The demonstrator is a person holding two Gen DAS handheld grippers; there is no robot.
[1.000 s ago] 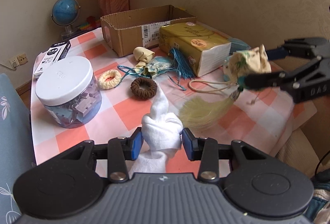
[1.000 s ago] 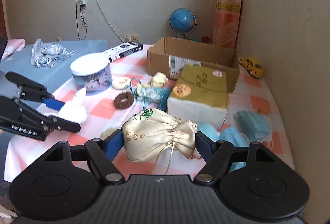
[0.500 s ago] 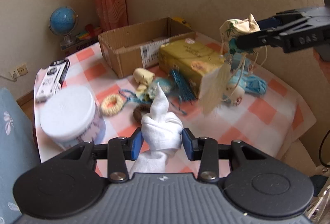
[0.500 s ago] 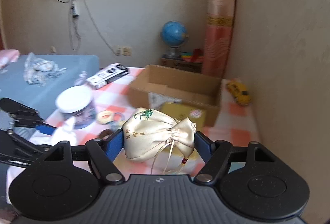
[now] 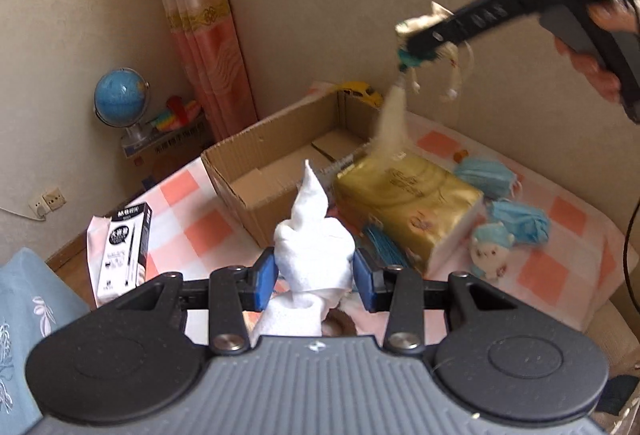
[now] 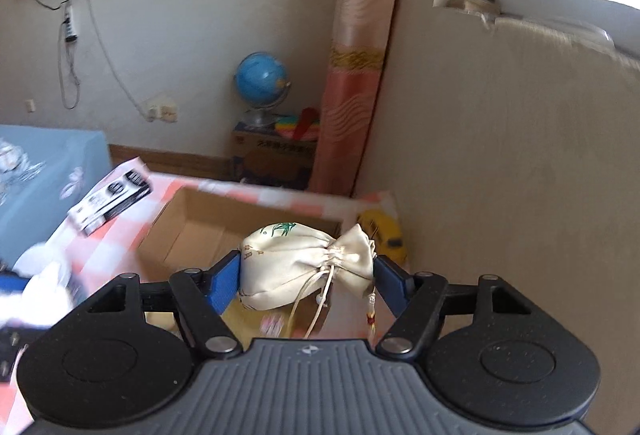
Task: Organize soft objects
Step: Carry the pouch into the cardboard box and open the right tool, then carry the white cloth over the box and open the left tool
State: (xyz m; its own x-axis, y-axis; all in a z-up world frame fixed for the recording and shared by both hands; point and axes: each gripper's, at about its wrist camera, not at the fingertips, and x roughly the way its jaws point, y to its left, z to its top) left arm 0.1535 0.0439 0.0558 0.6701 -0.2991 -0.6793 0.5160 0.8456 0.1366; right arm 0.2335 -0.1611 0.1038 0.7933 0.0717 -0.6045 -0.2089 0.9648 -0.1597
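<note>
My left gripper (image 5: 314, 275) is shut on a white rolled sock (image 5: 314, 235) and holds it up in front of the open cardboard box (image 5: 280, 179). My right gripper (image 6: 307, 275) is shut on a cream drawstring pouch (image 6: 296, 263) with a bamboo print, held high above the box (image 6: 192, 231). In the left wrist view the right gripper (image 5: 424, 39) is high at the upper right with the pouch's tassel (image 5: 394, 123) hanging over the box's right end. The box looks empty inside.
A gold tissue pack (image 5: 408, 203) lies right of the box, with blue face masks (image 5: 518, 221) and a small plush (image 5: 490, 247) beyond it. A pen box (image 5: 124, 247) lies at the left. A yellow toy car (image 6: 380, 231) and a globe (image 5: 120, 103) stand behind.
Both grippers have risen and moved toward the box with their loads. The right gripper has gone up and back, and the pouch now hangs over the box's right end.
</note>
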